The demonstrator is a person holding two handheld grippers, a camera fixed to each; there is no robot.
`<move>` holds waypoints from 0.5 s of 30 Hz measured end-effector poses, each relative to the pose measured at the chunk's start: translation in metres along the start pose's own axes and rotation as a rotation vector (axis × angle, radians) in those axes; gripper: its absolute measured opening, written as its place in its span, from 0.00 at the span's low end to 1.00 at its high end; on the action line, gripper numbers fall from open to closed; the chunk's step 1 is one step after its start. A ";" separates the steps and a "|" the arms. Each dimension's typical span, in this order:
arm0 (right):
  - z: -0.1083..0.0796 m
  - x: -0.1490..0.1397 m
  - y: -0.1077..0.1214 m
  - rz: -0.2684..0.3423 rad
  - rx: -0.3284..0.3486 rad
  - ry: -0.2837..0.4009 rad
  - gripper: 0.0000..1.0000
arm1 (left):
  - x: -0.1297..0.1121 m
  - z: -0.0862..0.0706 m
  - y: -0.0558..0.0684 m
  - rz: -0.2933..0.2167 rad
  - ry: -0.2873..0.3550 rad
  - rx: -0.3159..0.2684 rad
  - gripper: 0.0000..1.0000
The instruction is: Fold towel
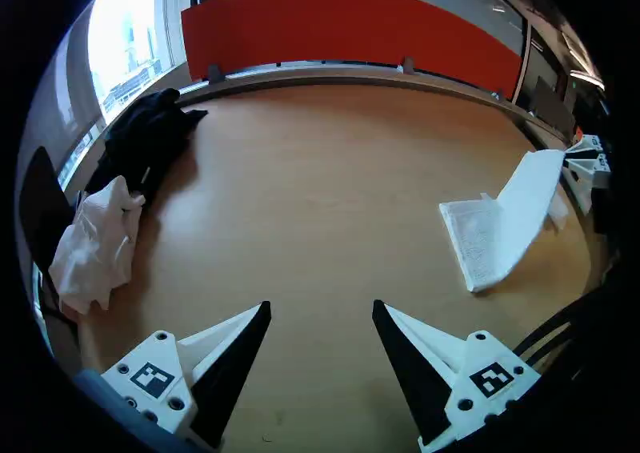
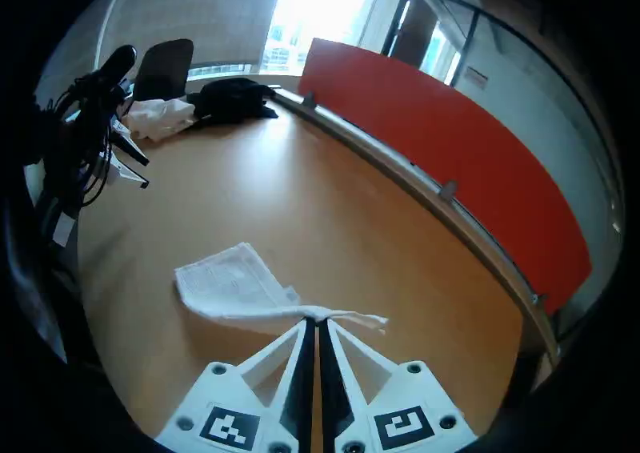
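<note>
Now a white towel [image 2: 232,289] is pinched at 6 o'clock, for folding, by the right hand-held gripper [image 2: 318,325]; the left hand-held gripper [image 1: 322,309] is held open, empty.

No readable text, brand or number anywhere. The left gripper [image 1: 321,304] carries a black-and-white square marker [image 1: 152,378] on each finger base: pattern only, no letters or digits. The right gripper [image 2: 317,322] has the same kind of marker on both finger bases, also a plain pattern. A small wall sign [image 2: 474,77] hangs near the glass, too blurred to read.
</note>
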State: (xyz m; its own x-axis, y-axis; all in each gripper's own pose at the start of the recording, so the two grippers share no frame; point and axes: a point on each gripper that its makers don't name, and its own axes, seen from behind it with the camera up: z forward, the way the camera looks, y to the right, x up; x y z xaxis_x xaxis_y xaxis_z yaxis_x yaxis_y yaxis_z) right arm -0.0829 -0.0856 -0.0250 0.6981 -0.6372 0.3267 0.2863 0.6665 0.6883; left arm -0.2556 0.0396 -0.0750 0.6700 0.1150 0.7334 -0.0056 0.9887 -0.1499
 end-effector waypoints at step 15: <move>0.014 0.017 -0.039 -0.041 0.090 0.026 0.04 | 0.007 -0.002 0.002 -0.001 0.012 -0.006 0.94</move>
State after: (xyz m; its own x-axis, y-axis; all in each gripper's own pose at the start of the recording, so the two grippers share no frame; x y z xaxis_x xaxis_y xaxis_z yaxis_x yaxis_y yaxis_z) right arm -0.0911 -0.1281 -0.0373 0.7038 -0.6524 0.2810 0.2557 0.6018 0.7566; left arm -0.2495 0.0420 -0.0714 0.6788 0.1130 0.7256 -0.0005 0.9882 -0.1535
